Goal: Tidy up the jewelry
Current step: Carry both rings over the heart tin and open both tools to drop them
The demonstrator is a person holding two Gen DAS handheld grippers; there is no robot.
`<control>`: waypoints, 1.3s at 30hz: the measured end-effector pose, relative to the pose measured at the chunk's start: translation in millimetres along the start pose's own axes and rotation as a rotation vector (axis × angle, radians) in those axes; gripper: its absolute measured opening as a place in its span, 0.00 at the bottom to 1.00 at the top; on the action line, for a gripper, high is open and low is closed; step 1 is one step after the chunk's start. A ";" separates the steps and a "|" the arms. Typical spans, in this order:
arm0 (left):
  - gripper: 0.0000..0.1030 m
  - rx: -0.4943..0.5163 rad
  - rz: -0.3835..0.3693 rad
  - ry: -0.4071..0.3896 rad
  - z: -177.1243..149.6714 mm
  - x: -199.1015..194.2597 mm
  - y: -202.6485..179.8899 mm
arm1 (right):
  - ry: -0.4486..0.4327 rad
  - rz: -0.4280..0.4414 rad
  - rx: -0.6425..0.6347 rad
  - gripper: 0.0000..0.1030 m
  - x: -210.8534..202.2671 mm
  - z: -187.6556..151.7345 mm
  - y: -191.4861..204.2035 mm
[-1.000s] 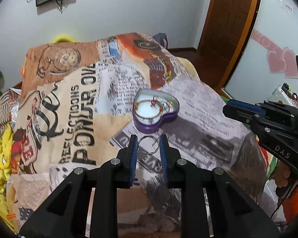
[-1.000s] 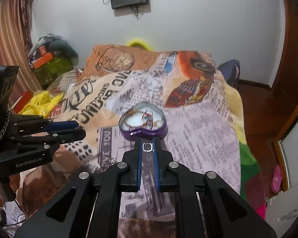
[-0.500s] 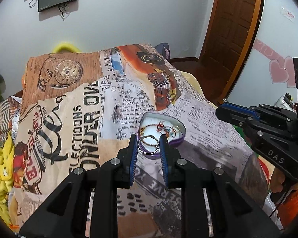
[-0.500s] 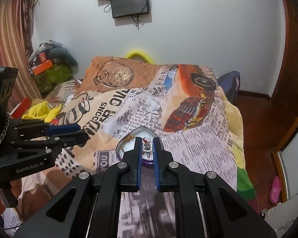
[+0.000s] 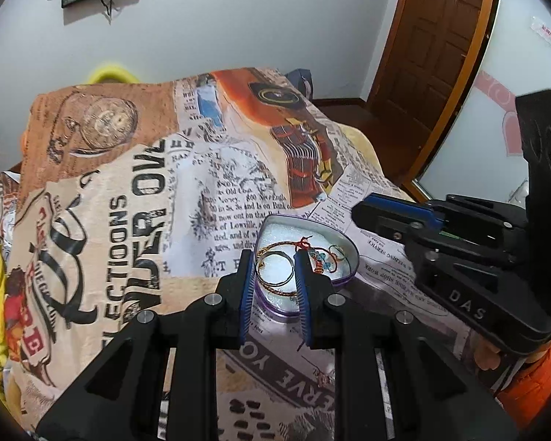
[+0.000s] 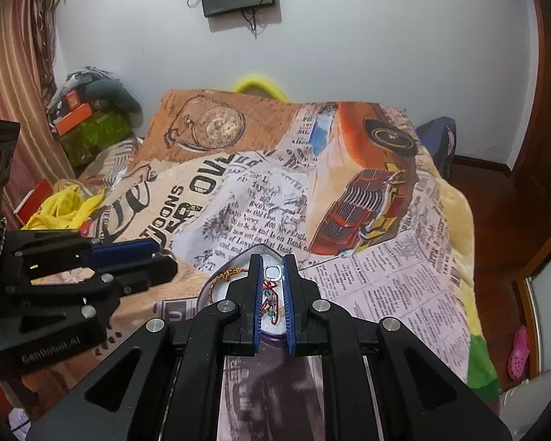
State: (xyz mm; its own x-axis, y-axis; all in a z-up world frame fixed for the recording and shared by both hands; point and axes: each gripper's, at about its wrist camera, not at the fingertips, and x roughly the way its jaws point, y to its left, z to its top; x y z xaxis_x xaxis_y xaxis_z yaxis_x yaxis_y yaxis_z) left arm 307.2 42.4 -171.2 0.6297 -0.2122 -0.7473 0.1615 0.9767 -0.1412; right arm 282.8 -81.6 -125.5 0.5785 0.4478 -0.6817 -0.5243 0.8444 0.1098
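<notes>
blanket (image 5: 128,220): newsprint, orange car | tin (image 5: 349,257): purple, silver | tongs pads (image 5: 247,294): blue

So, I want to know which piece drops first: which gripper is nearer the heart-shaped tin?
Too close to call. The left gripper holds a silver ring over the heart-shaped tin; the right gripper holds a small clasp above it too.

We see a heart-shaped tin (image 5: 343,278) with purple sides and a pale lining, lying open on the printed blanket and holding a thin gold bangle (image 5: 275,292) with red thread, a small ring and some beaded pieces. Above it, 1 silver ring (image 5: 274,269) stands upright, pinched at its sides. A smaller silver ring with a squarish outline (image 6: 273,272) is pinched above the same tin (image 6: 206,291).
</notes>
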 end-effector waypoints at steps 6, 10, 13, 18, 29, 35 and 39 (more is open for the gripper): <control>0.20 0.004 -0.027 0.033 1.8 22.3 -0.8 | 0.049 0.006 0.001 0.09 22.1 0.1 -2.7; 0.20 0.016 -0.038 0.050 3.7 32.4 -1.6 | 0.082 0.019 0.016 0.09 33.3 -2.2 -9.0; 0.20 0.019 -0.046 0.068 3.5 39.5 -0.9 | 0.100 0.028 0.024 0.09 39.0 -2.8 -12.9; 0.20 0.013 -0.057 0.080 2.4 46.1 0.7 | 0.119 0.040 0.033 0.09 45.3 -2.9 -15.1; 0.20 0.005 -0.072 0.082 1.6 44.1 0.1 | 0.140 0.044 0.035 0.09 50.0 -3.6 -16.2; 0.20 0.004 -0.061 0.083 1.5 35.6 -1.2 | 0.145 0.040 0.039 0.13 46.3 -1.3 -15.5; 0.20 -0.005 -0.055 0.062 4.0 22.2 -1.9 | 0.132 0.027 0.031 0.15 37.0 0.3 -13.0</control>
State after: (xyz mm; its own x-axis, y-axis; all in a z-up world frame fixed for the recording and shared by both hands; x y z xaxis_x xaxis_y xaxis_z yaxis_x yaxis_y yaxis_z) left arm 323.9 35.7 -184.9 0.5720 -0.2638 -0.7767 0.1913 0.9637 -0.1864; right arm 311.2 -75.9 -151.9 0.4763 0.4293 -0.7674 -0.5176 0.8424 0.1500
